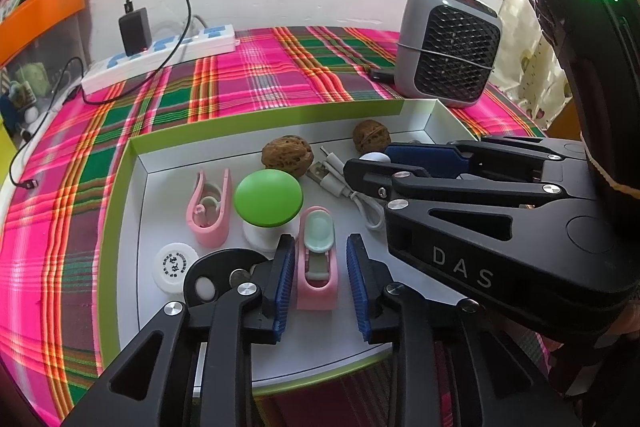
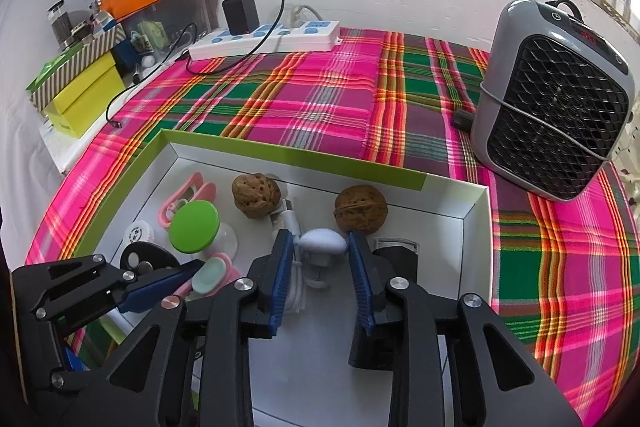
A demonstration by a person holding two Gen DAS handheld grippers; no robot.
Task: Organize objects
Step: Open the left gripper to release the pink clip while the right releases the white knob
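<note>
Here both grippers hang open inside the white tray [image 1: 132, 227]: left gripper [image 1: 320, 283] straddles the pink clip [image 1: 316, 267], right gripper [image 2: 320, 279] brackets a white knob [image 2: 322, 242]; neither grips, and crowded neighbours risk getting knocked.

Two black handheld grippers: the left gripper [image 1: 320, 279] and right gripper [image 2: 320, 275] carry ribbed blue finger pads, silver screws; white "DAS" lettering, green indicator light.
</note>
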